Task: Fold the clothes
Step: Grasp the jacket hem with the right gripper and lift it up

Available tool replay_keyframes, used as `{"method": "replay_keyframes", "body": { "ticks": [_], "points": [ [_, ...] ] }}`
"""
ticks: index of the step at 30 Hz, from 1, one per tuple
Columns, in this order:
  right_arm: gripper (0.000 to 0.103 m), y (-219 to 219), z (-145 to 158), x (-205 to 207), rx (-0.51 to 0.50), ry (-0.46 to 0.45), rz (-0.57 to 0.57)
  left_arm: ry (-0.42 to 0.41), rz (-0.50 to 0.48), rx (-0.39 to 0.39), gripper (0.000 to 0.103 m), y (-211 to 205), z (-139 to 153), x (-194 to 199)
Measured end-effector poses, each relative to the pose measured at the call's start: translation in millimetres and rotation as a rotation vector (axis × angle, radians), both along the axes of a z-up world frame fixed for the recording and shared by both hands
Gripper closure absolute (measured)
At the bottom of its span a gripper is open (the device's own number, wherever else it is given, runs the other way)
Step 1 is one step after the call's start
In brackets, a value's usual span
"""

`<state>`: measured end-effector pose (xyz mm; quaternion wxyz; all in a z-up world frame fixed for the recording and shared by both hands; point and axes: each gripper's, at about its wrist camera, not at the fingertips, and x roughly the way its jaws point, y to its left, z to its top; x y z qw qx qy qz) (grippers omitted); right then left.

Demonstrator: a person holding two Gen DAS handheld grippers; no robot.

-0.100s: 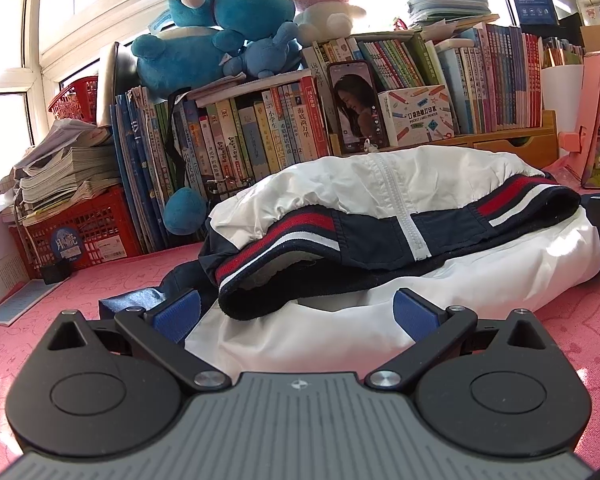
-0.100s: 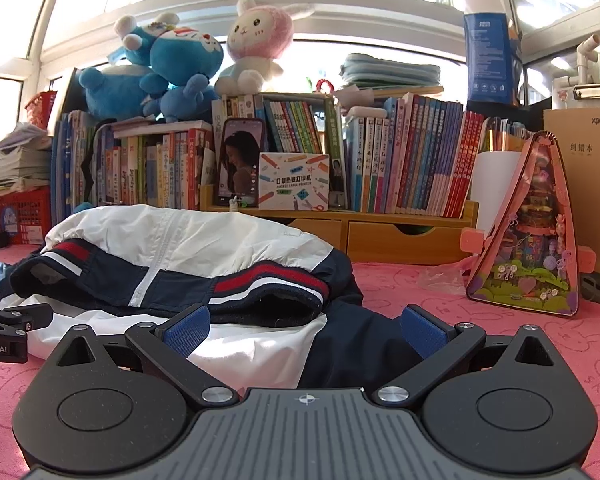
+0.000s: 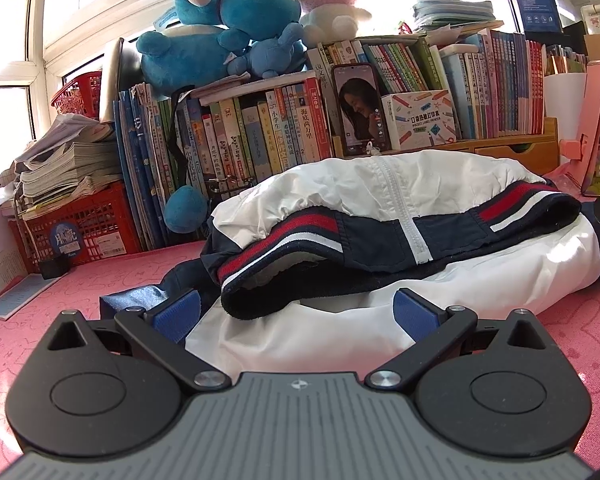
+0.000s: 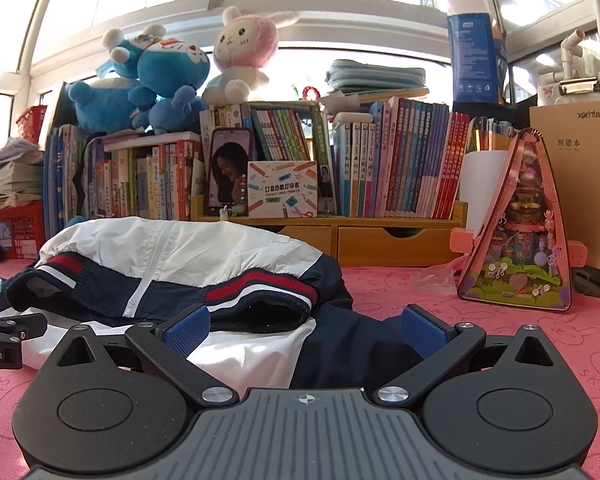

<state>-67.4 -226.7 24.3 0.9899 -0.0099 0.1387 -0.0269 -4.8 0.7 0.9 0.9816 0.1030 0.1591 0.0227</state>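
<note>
Left gripper (image 3: 296,316): jaws spread wide, nothing between them; its blue ribbed pads (image 3: 178,315) sit on black hinged arms above a grey grooved body, low over the near edge of the jacket (image 3: 380,216). Right gripper (image 4: 306,330): likewise spread wide and empty, same blue textured pads (image 4: 188,330), poised at the jacket's near right corner, where white cloth meets dark navy cloth. In the right wrist view a black part of the left gripper shows at the left edge. The jacket lies bundled on a pink mat (image 4: 400,280) printed with faint rabbit outlines. Fabric is thin and crinkled: white upper panel with a white zip running down the middle, navy band beneath, and ribbed knit trim in red, white and navy along a curled, open hem. A smoother white layer lies underneath, nearest the grippers. To the right on the mat stands a pink triangular toy case (image 4: 520,232) with a glossy clear front, a scrap of clear plastic wrap beside it. Behind the jacket, a wooden shelf with drawers (image 4: 380,236) carries upright books (image 4: 400,168), a phone (image 4: 229,172) propped upright with a lit screen, and a small printed cardboard box (image 4: 283,189). Blue plush toys (image 4: 140,80) and a pink-and-white plush rabbit (image 4: 242,56) sit on top of the books. At far left, a red plastic lattice crate (image 3: 76,220) supports stacked papers. Bright windows lie beyond.
</note>
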Motion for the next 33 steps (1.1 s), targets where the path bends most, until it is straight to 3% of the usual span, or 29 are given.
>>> {"method": "replay_keyframes", "body": {
  "ticks": [9, 16, 21, 25, 28, 31, 33],
  "points": [
    [0.0, 0, -6, 10, 0.02, 0.039, 0.039, -0.02, 0.022, -0.048, 0.0, 5, 1, -3],
    [0.0, 1, -10, 19, 0.019, 0.07, 0.063, 0.106, 0.008, -0.066, 0.0, 13, -5, 17],
    [0.0, 24, -10, 56, -0.257, 0.098, -0.019, 0.064, 0.061, 0.105, 0.0, 12, -1, 27],
    [0.0, 48, -20, 90, -0.468, 0.173, -0.03, 0.063, 0.051, 0.112, 0.0, 14, 8, 39],
    [0.0, 60, -27, 108, -0.587, 0.177, -0.046, 0.075, 0.026, 0.093, 0.0, 17, 15, 44],
    [0.0, 55, -13, 113, -0.596, 0.126, -0.129, 0.058, 0.003, 0.105, 0.0, 18, 17, 41],
    [0.0, 39, 3, 111, -0.531, 0.092, -0.183, 0.047, 0.011, 0.152, 0.0, 17, 16, 43]
  ]
}}
